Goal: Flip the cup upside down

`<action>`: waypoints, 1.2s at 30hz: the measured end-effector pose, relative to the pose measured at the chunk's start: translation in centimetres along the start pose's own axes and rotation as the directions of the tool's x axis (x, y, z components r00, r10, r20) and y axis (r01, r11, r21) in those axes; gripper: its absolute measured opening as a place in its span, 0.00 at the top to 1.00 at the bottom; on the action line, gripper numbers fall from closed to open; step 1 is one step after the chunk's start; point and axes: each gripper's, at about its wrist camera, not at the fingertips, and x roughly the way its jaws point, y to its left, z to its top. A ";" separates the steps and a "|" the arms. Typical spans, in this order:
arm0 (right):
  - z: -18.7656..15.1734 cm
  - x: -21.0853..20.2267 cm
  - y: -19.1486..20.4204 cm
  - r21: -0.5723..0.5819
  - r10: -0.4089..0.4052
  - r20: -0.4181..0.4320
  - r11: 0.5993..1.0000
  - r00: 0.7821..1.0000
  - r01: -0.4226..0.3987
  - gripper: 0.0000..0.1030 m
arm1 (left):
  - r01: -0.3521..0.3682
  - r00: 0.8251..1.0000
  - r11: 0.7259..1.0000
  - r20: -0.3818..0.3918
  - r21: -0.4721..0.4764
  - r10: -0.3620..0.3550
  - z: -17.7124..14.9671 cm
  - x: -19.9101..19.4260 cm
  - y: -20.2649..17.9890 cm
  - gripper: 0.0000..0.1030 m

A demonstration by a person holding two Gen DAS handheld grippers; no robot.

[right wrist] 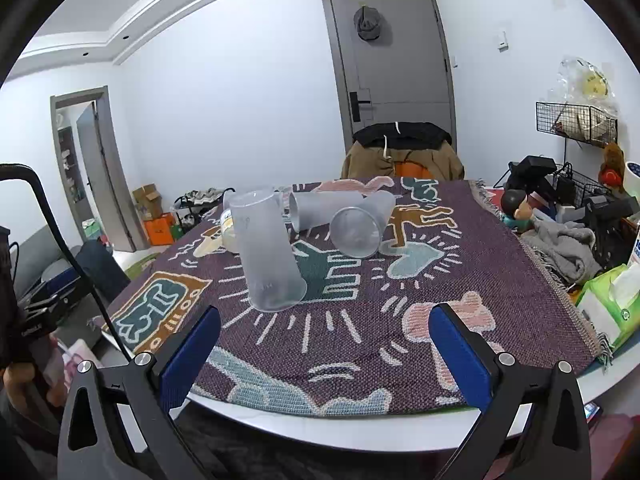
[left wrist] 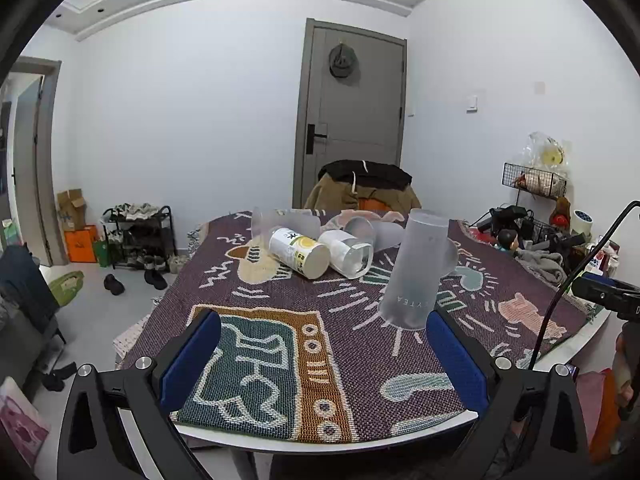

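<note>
A tall frosted plastic cup [left wrist: 414, 268] stands mouth-down on the patterned cloth, a little ahead of my left gripper's right finger; it also shows in the right wrist view [right wrist: 270, 256], ahead and left of centre. Behind it several frosted cups [right wrist: 352, 224] and a white printed cup [left wrist: 298, 250] lie on their sides. My left gripper [left wrist: 324, 356] is open and empty near the table's front edge. My right gripper [right wrist: 324, 354] is open and empty, also low over the front edge.
The patterned cloth [right wrist: 440, 280] covers a white table [right wrist: 360, 436]. Clutter, a grey cloth [right wrist: 560, 248] and a tissue pack [right wrist: 608, 304] fill the right side. A chair draped with a jacket [left wrist: 364, 188] stands behind the table. A black cable [left wrist: 560, 288] hangs at right.
</note>
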 end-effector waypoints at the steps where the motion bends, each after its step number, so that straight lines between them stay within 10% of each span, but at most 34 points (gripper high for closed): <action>1: 0.0 0.0 0.0 0.000 0.001 -0.001 1.000 1.000 -0.001 0.00 | -0.001 1.000 1.000 0.001 0.001 0.001 0.0 0.0 0.0 0.00; 36: -0.1 0.3 -0.3 0.015 -0.001 -0.009 1.000 1.000 0.001 0.00 | -0.017 1.000 1.000 -0.003 0.022 0.017 0.0 0.0 -0.4 0.00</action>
